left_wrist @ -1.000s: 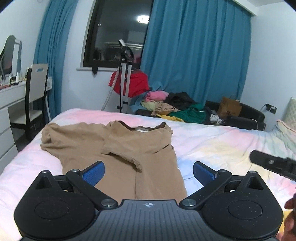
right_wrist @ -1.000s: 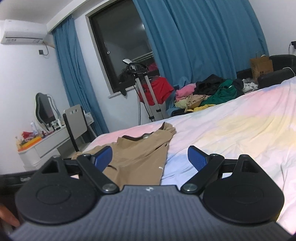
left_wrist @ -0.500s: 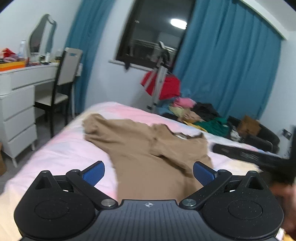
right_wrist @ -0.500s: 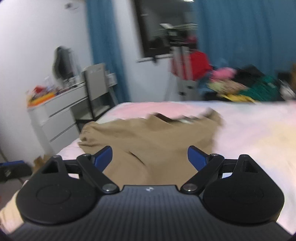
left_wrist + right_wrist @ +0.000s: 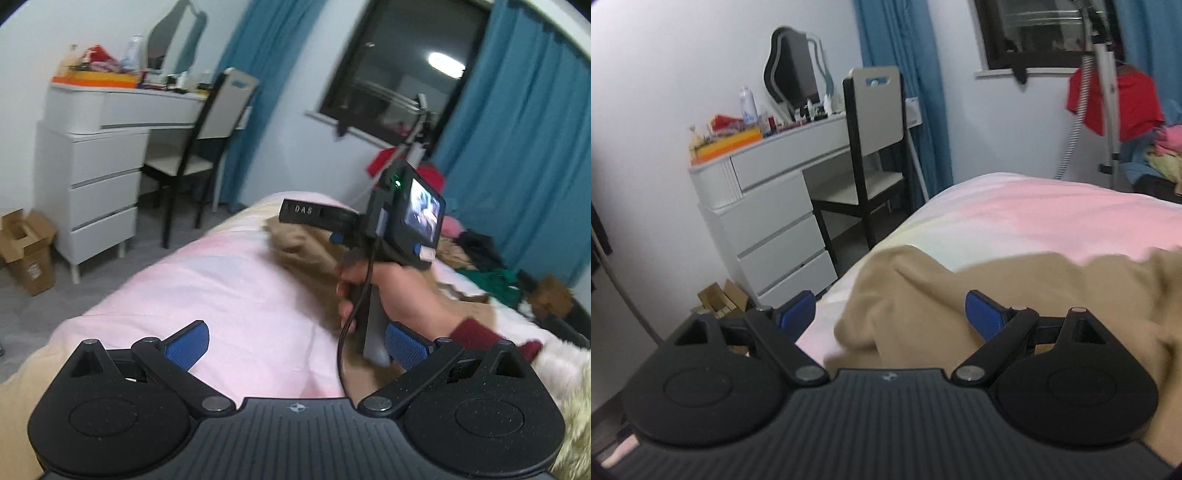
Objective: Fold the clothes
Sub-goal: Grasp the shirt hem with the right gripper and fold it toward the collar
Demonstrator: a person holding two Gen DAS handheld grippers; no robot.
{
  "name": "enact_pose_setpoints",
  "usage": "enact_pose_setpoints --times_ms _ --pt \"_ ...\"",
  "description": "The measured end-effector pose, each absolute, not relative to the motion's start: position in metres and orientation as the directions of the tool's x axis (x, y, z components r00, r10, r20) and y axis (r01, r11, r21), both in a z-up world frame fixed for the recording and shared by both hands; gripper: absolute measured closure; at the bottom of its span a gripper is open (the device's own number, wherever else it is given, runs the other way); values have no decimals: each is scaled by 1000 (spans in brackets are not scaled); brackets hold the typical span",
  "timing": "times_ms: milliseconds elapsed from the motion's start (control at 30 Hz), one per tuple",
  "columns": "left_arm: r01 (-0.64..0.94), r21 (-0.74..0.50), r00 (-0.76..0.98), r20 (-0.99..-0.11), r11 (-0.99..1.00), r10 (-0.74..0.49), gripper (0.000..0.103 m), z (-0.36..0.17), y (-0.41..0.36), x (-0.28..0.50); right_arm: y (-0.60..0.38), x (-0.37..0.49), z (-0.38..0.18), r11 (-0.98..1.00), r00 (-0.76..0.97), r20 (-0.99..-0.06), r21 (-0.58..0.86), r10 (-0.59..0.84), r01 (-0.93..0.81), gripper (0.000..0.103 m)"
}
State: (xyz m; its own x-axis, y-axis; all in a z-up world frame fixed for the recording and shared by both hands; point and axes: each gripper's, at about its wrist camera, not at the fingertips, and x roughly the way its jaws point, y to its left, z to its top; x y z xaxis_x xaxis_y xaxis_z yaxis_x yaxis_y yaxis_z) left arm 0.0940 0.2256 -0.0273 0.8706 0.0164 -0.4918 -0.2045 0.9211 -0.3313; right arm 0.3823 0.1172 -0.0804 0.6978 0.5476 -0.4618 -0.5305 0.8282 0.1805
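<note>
Left gripper [image 5: 295,345]: jaws wide, nothing between blue pads, hovering above pink sheet of bed [image 5: 229,280] near its edge. Right gripper [image 5: 890,314]: jaws wide too, empty, low over tan garment [image 5: 960,295]; in left wrist view seen side-on [image 5: 373,236], gripped by right hand [image 5: 384,291] w/ dark red cuff, small lit screen on its back, black cable hanging down.

Tan garment lying rumpled on bed, one bunched end toward bed edge, rest spreading to the right & under right gripper. In left wrist view mostly hidden behind hand and device, blurred; can't tell whether touching the fabric.

Bkgd: white dresser [image 5: 768,229] w/ drawers and clutter on top, mirror [image 5: 792,74], chair [image 5: 871,140] tucked at desk, cardboard box [image 5: 26,251] on floor. Blue curtains [image 5: 517,147] either side of dark window [image 5: 399,74], red cloth [image 5: 1123,103] hung on a stand, heap of mixed clothes [image 5: 480,254] beyond bed.
</note>
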Motion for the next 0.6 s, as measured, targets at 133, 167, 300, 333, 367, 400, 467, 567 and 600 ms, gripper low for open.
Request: enact_pose_setpoints --times_ms 133,167,300,333,367,400,467,567,600 --pt "-241 -338 854 -519 910 33 0 -38 234 103 147 403 -95 846 702 -513 98 495 -524 14" --pt "-241 -338 850 -526 910 30 0 -40 235 105 152 407 -99 851 704 -527 73 476 -520 32" --pt "-248 -321 837 -546 914 36 1 -47 235 111 131 407 -85 864 732 -485 113 479 -490 90" --pt "-250 -322 838 -544 913 38 1 -48 235 112 121 405 -78 865 740 -464 139 487 -482 92" --pt "-249 -323 840 -542 913 37 1 -47 233 111 111 404 -72 865 749 -442 164 494 -474 93" --pt "-241 -322 842 -538 916 32 1 -47 231 110 101 402 -65 864 757 -420 190 501 -466 93" --pt "-219 -307 849 -527 926 26 1 -45 226 114 81 399 -52 859 774 -375 241 511 -451 93" --pt "-186 -323 853 -521 928 -11 1 -44 225 114 50 395 -30 850 799 -311 303 515 -431 93" --pt "-174 -340 854 -520 924 -30 1 -44 225 113 36 395 -30 857 810 -310 317 498 -406 93"
